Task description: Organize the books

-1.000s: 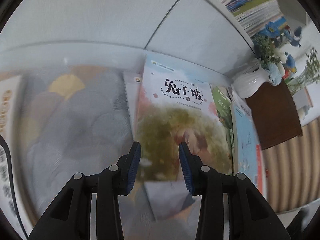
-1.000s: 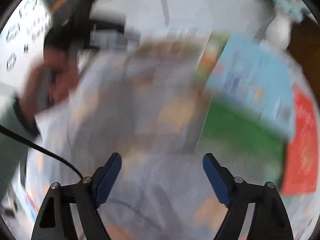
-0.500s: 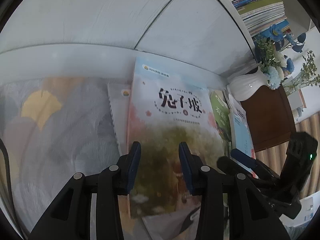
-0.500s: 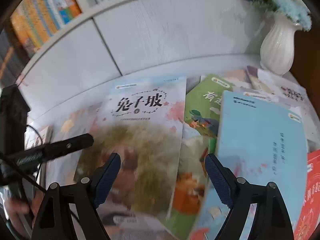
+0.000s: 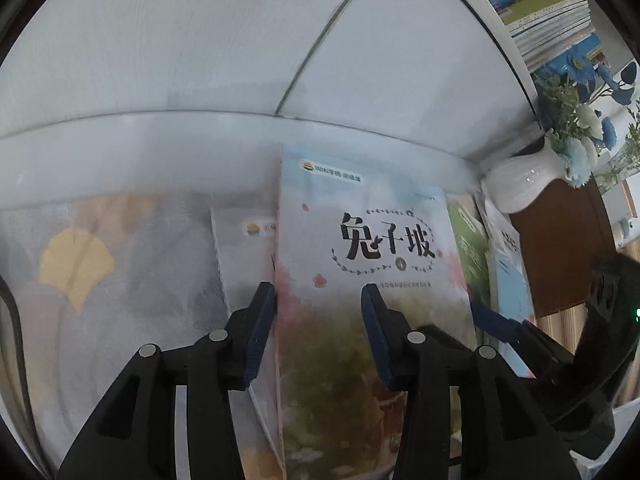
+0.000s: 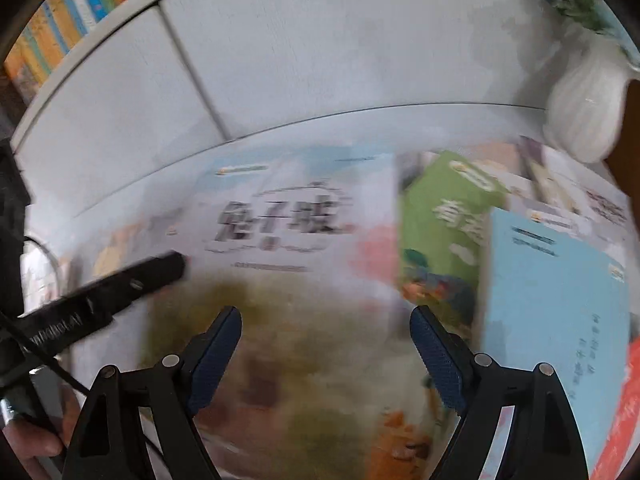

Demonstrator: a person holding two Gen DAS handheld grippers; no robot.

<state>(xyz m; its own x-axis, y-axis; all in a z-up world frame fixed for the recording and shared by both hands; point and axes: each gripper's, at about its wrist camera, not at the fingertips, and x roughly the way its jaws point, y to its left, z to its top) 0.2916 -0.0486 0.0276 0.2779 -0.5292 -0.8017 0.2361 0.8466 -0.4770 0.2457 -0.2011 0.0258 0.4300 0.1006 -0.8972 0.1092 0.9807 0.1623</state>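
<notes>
Books are spread flat over a patterned cloth (image 5: 80,280) on the table, right up against the white cabinet front (image 5: 200,60). The pastel book (image 5: 360,280) lies topmost at the middle, its far edge near the cabinet base; a pale book (image 5: 244,248) is partly covered at its left, while a green book (image 6: 440,220) and a light blue book (image 6: 560,300) overlap at its right. The left tool (image 5: 318,300) is held spread above the pastel book's left edge, nothing pinched. The right tool (image 6: 326,332) is spread wide above the same book, empty. Free cloth is seen to the left. A white vase (image 5: 520,184) of flowers stands at the far right corner, just beside the books
</notes>
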